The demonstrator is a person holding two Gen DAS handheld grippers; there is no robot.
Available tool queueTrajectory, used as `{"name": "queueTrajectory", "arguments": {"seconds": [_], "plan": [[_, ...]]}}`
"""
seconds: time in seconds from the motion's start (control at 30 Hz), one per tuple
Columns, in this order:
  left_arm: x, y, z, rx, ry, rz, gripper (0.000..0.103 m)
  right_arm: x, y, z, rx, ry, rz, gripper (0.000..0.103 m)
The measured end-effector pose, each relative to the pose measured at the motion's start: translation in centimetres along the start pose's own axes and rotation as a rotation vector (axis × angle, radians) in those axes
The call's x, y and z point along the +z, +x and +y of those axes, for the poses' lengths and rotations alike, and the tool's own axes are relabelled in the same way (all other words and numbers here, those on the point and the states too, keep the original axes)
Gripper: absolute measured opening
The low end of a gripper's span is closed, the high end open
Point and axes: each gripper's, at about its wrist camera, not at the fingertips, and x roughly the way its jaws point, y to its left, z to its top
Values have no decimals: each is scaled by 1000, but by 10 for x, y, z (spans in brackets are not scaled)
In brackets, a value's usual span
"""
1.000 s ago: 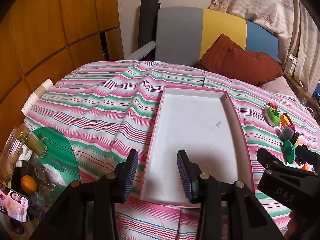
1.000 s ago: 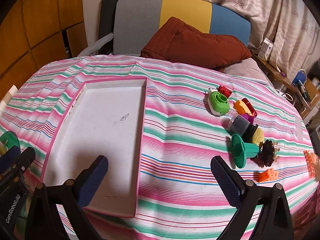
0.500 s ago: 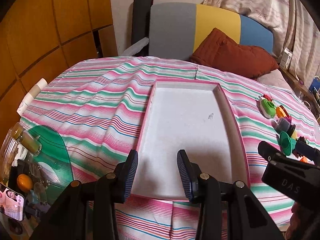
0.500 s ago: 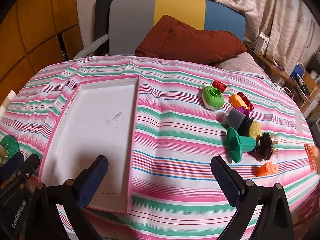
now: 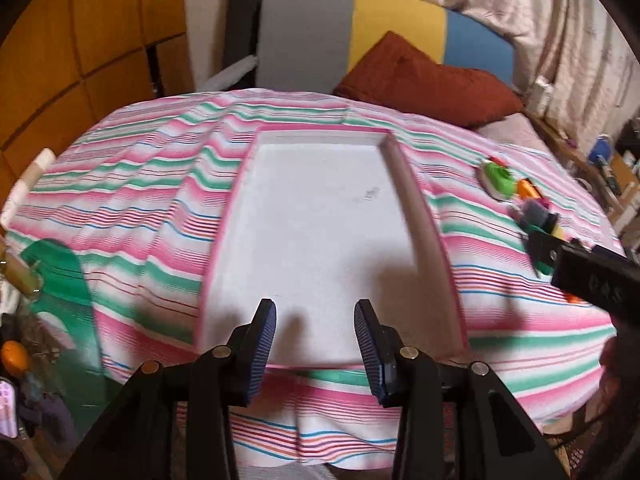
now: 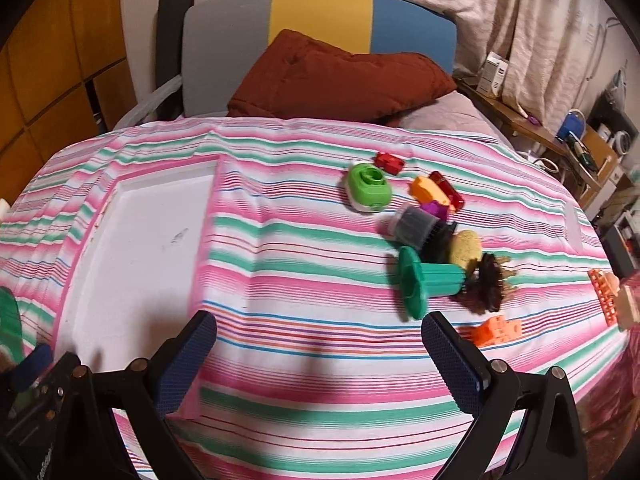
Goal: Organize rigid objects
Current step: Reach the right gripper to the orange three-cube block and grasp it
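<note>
A white tray with a pink rim [image 5: 412,204] [image 6: 132,240] lies empty on the striped cloth. My left gripper [image 5: 315,350] hovers over its near end, jaws partly apart with nothing between them. To the right lies a cluster of small toys: a green and white round piece [image 6: 366,186], a red block [image 6: 390,162], an orange piece [image 6: 428,192], a grey cup [image 6: 412,226], a teal funnel-shaped piece [image 6: 424,282], a dark spiky piece [image 6: 490,286] and an orange brick [image 6: 496,330]. My right gripper [image 6: 318,360] stands wide open over bare cloth, left of the funnel piece.
A rust-red cushion [image 6: 340,76] leans on a grey, yellow and blue headboard [image 6: 320,16] at the back. A green stool [image 5: 60,280] and clutter stand at the left edge. An orange lattice piece [image 6: 604,294] lies far right. A cluttered shelf [image 6: 560,132] runs along the right.
Both cameras have drawn back toward the near edge, so the tray and toys sit farther up each view. The right gripper has shifted right, nearer the toys. Neither gripper's opening has changed.
</note>
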Motion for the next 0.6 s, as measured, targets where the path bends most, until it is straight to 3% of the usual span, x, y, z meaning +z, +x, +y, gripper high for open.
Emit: {"name": "queueTrajectory", "arguments": {"seconds": [0.13,0.43,0.6], "plan": [[-9,-5,-7,-98,23,-33,41,-5,5,-23,-4,-17,5,103],[-21,-3,-31,-185,98,1,41,-14,27,-132,-99,108,67,101],[-25,-5,-45,-247,145,-2,41,-12,31,-191,-54,181,27,97]]}}
